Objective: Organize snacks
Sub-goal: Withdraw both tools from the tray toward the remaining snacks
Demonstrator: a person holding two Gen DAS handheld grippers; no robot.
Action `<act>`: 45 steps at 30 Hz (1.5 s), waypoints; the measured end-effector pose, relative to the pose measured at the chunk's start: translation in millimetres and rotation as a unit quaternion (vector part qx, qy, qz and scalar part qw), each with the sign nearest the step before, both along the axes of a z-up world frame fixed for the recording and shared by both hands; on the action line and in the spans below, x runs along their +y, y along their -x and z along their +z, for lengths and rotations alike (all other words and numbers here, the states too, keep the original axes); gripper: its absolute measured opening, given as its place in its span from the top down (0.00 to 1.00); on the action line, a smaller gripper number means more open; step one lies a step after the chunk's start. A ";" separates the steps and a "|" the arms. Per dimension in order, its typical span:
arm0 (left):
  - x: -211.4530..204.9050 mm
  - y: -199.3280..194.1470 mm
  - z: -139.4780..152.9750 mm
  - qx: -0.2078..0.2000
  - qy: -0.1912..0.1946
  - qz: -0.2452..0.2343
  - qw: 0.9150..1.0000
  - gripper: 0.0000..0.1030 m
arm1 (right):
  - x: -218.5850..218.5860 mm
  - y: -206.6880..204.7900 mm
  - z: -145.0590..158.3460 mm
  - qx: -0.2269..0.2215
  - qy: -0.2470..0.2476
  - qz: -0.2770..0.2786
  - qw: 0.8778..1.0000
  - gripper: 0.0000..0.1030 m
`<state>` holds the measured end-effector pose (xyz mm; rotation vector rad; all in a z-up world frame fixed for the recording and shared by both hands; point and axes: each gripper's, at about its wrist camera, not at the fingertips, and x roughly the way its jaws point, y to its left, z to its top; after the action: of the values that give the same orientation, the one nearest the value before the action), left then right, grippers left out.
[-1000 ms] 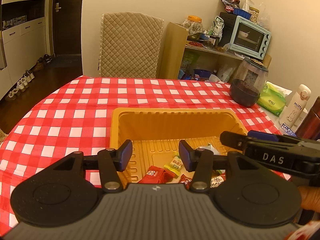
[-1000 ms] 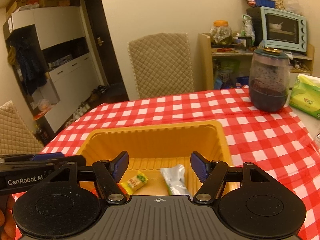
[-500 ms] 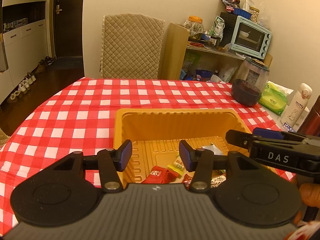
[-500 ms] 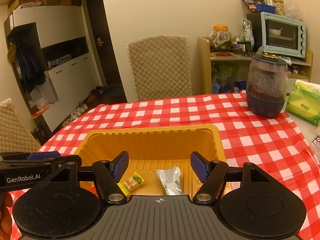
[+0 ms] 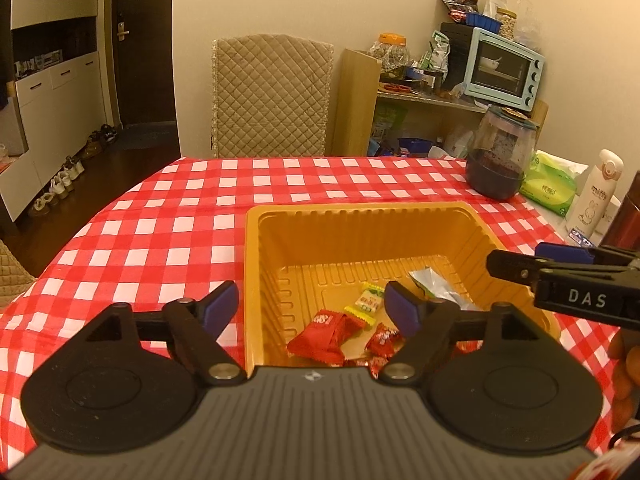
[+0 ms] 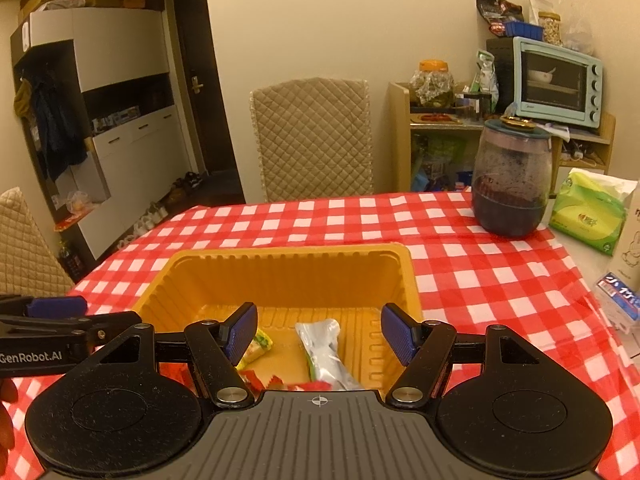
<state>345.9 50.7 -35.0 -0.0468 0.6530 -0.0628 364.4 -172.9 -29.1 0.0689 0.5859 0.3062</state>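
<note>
An orange plastic tray (image 5: 360,210) (image 6: 288,252) sits on the red checked tablecloth. Inside lie a red wrapped snack (image 5: 324,334), a smaller red candy (image 5: 382,342), a yellow-green candy (image 5: 368,302) (image 6: 258,346) and a silver packet (image 5: 434,284) (image 6: 322,350). My left gripper (image 5: 312,306) hovers over the tray's near left corner; its jaws are opening and nothing is between them. My right gripper (image 6: 318,330) hangs open and empty over the tray's near edge, above the silver packet. The right gripper's side also shows in the left wrist view (image 5: 560,280).
A dark glass jar (image 5: 500,156) (image 6: 512,180), a green tissue pack (image 5: 550,186) (image 6: 588,212) and a white bottle (image 5: 596,196) stand at the table's far right. A quilted chair (image 5: 272,96) stands behind the table. Shelves with a toaster oven (image 6: 558,80) line the back wall.
The left gripper's jaws have spread much wider. Both grippers have drawn back a little, so the tray sits farther ahead and more of its contents show.
</note>
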 end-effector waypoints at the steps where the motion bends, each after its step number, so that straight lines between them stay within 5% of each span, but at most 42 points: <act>1: -0.3 3.3 -0.3 0.000 -0.003 -0.002 1.000 0.21 | -3.2 4.1 -0.4 0.002 0.001 -0.002 1.000 0.34; 29: -8.7 146.6 -12.4 0.017 0.006 0.001 1.000 0.13 | -60.9 145.5 -11.2 0.033 -0.003 -0.006 0.999 0.34; 45: -5.8 180.2 -47.7 0.048 -0.001 -0.014 0.999 0.13 | -33.2 200.3 -66.3 0.049 0.036 0.144 0.988 0.36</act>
<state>165.7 44.9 -82.7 -0.0400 0.7508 -0.0868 164.1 -206.2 -95.4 -0.0722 0.7050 0.5648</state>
